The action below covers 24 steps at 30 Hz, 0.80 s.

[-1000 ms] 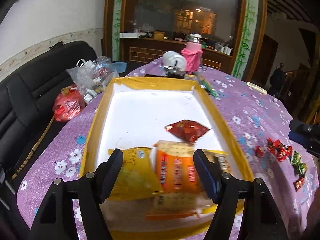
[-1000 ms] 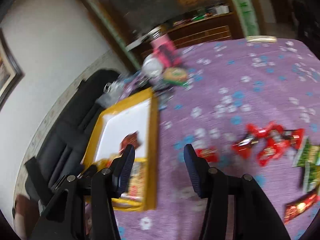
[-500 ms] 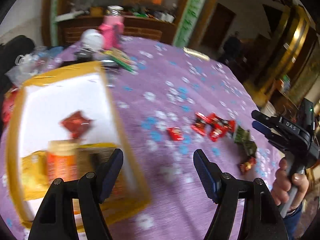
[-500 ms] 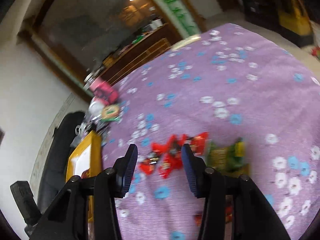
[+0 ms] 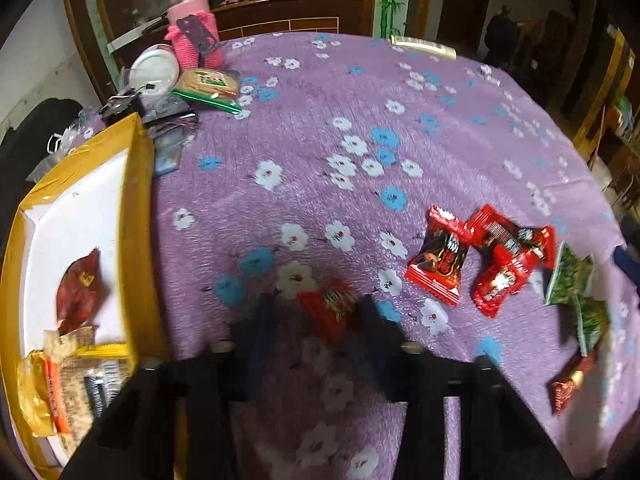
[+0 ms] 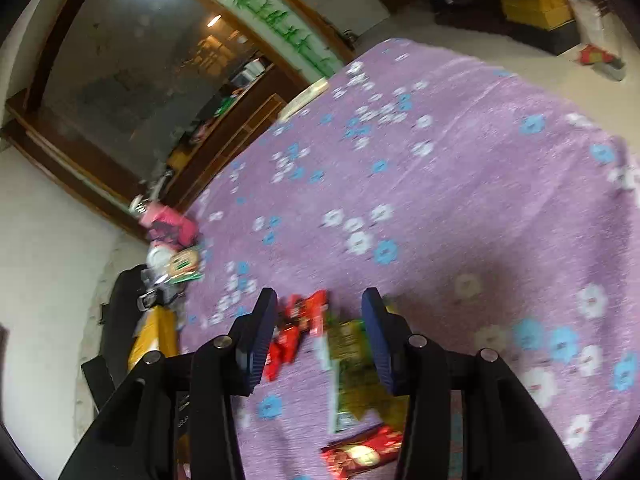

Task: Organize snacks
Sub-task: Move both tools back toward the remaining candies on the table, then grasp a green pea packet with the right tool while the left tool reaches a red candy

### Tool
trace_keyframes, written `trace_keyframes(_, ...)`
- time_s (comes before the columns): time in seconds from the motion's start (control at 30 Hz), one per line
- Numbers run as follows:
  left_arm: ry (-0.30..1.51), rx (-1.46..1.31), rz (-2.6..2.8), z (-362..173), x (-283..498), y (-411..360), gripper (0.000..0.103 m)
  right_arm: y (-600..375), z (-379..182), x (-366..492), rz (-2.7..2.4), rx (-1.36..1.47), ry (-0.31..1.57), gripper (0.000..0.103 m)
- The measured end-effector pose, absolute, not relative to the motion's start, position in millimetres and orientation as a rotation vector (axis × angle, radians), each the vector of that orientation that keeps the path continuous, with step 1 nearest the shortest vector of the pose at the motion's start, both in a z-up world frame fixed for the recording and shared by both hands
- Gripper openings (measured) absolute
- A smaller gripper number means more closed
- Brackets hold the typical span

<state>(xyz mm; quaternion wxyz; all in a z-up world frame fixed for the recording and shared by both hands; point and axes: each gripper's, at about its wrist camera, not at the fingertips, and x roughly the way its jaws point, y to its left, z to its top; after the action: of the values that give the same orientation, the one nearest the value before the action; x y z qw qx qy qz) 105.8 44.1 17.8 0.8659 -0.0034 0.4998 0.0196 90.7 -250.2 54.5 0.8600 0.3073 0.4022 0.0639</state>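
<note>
Left gripper blurred at bottom centre, jaws just closing around a small red snack packet; pad contact unclear. Right gripper parted above red packets and a green packet, touching neither. Yellow-rimmed tray at left edge holds snacks. Pink bottle and clutter upper left. Purple floral tablecloth; wooden cabinet behind. Labels unreadable.

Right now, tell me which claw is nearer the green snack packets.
Right. The right claw hangs directly over the green snack packets, one lying between its fingers. The left claw sits well off to their left, around a small red packet, jaws just closing.
</note>
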Motion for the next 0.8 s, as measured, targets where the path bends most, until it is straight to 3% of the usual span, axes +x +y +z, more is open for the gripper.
trace_keyframes(0.4, 0.928, -0.046, 0.033, 14, 99, 48, 0.019, -229, 22, 107, 0.095, 0.497, 1.04, 0.044)
trace_keyframes(0.7, 0.882, -0.08, -0.028, 21, 94, 49, 0.018, -185, 26, 102, 0.128, 0.272, 0.998, 0.049)
trace_keyframes(0.73, 0.878, -0.082, -0.035, 21, 94, 48, 0.018, -182, 25, 102, 0.115, 0.25, 0.995, 0.046)
trace_keyframes(0.8, 0.872, -0.093, -0.048, 23, 93, 49, 0.018, -184, 23, 102, 0.116, 0.251, 0.996, 0.023)
